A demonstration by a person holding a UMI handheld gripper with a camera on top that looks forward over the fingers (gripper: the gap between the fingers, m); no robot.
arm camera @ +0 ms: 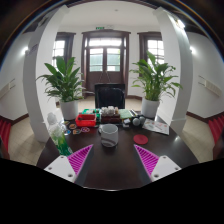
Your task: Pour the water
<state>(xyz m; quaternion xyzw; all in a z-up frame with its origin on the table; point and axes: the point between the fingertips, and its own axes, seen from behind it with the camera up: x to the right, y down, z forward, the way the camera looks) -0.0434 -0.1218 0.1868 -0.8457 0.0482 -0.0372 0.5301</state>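
A clear glass cup [108,134] stands on the dark round table [112,165], ahead of my fingers and between their lines. My gripper [113,162] is open; its two magenta pads [78,160] are wide apart with nothing between them but bare tabletop. A green bottle [62,141] stands to the left, just beyond the left finger. No finger touches the cup or the bottle.
A red box [87,120] and small items sit at the table's far side, a flat red disc [142,140] lies to the right. Two potted plants [64,80] flank a dark cabinet [110,96] before doors at the back of the hall.
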